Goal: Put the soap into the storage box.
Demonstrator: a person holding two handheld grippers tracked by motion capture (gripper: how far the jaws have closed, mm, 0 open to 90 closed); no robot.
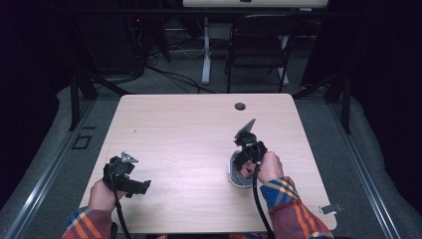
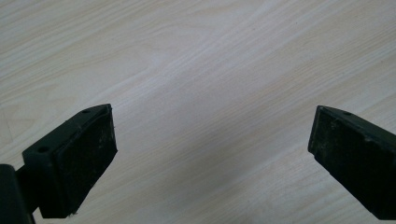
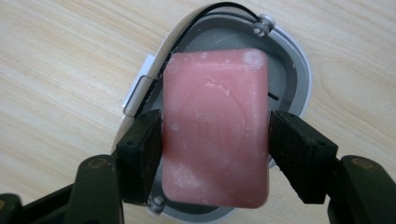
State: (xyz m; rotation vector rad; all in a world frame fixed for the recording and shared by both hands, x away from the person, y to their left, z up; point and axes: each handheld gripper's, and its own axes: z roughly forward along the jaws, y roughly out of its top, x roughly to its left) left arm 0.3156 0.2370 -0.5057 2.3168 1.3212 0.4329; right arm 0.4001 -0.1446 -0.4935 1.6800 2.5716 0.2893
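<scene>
A person's right gripper point(image 3: 215, 140) clamps one pink soap bar point(image 3: 215, 126) by its long sides, poised over one grey dish point(image 3: 299, 70), apparently to seat or lift it squarely. The left gripper point(image 2: 210, 154) idles, jaws wide, above the bare table point(image 1: 189, 129).

Your pink soap point(image 3: 215, 128) is a rounded rectangular bar with whitish scuffs and a faint oval stamp. It sits between your right gripper point(image 3: 215, 156)'s jaws, both pads against its long sides, directly over the open grey soap dish point(image 3: 299, 70) near the table's right front.
</scene>
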